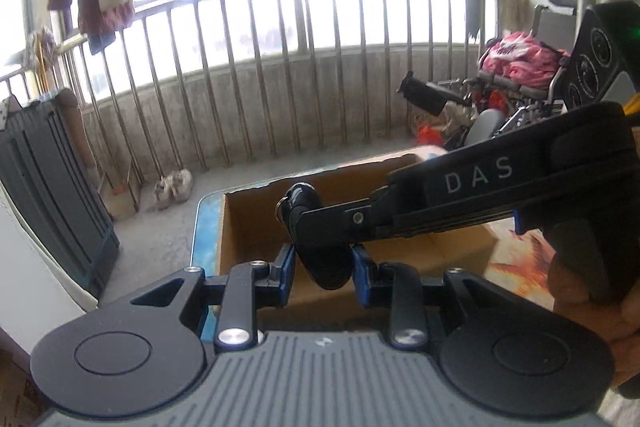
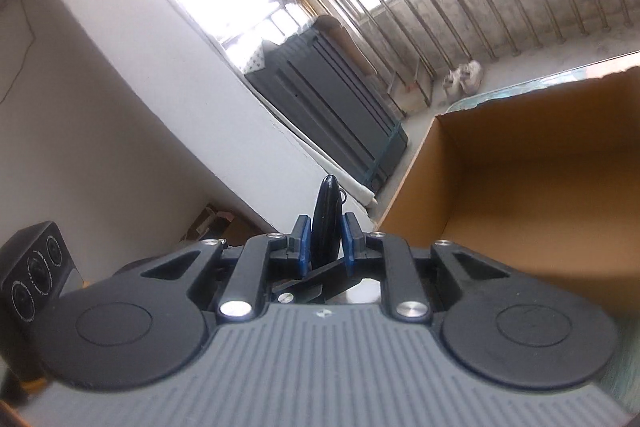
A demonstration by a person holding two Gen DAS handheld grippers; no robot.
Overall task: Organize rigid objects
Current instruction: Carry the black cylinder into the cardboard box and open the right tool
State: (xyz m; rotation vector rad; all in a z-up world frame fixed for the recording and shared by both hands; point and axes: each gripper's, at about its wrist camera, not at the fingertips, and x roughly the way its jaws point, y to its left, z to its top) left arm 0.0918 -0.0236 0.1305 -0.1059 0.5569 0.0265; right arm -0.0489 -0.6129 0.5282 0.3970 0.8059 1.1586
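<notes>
The black key fob point(image 1: 320, 247) hangs over the open cardboard box point(image 1: 248, 223), pinched from two sides. The left gripper point(image 1: 323, 259) clamps its lower body, and the right gripper point(image 2: 326, 247), reaching in across the box, is closed on its upper end by the key ring. With both holding one small smooth thing, any pull apart or twist could make it slip and drop outside the box.

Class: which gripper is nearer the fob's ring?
Right. The right gripper clamps the fob just beside its ring; the left gripper clamps its opposite end.
</notes>
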